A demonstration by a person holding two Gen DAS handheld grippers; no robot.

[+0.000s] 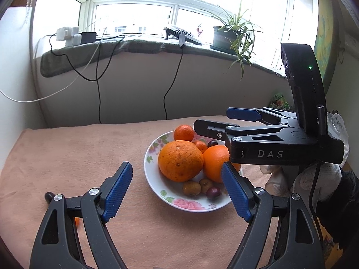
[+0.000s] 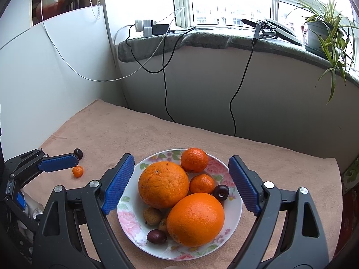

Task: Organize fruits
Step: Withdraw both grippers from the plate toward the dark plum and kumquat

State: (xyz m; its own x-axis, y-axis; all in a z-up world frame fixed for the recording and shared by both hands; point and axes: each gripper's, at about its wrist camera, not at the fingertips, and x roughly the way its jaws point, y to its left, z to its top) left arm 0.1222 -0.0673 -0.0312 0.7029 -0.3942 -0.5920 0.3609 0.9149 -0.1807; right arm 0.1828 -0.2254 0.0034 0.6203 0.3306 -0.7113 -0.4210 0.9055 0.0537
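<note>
A floral plate [image 1: 154,177] [image 2: 132,228] on the pink cloth holds two big oranges [image 1: 180,160] [image 2: 163,184], two tangerines [image 2: 194,159], brown longans [image 2: 152,215] and dark cherries [image 2: 221,192]. My left gripper [image 1: 177,186] is open and empty, low in front of the plate. My right gripper [image 2: 182,185] is open and empty, hovering over the plate; it also shows in the left wrist view [image 1: 221,121]. A small tangerine [image 2: 77,171] and a dark cherry [image 2: 78,153] lie on the cloth left of the plate, by the left gripper's fingertip [image 2: 60,161].
A windowsill [image 2: 213,38] with chargers, cables and a potted plant [image 2: 323,31] runs behind the table. Cables hang down the wall. A white panel [image 2: 44,78] bounds the left side. A gloved hand [image 1: 314,183] holds the right gripper.
</note>
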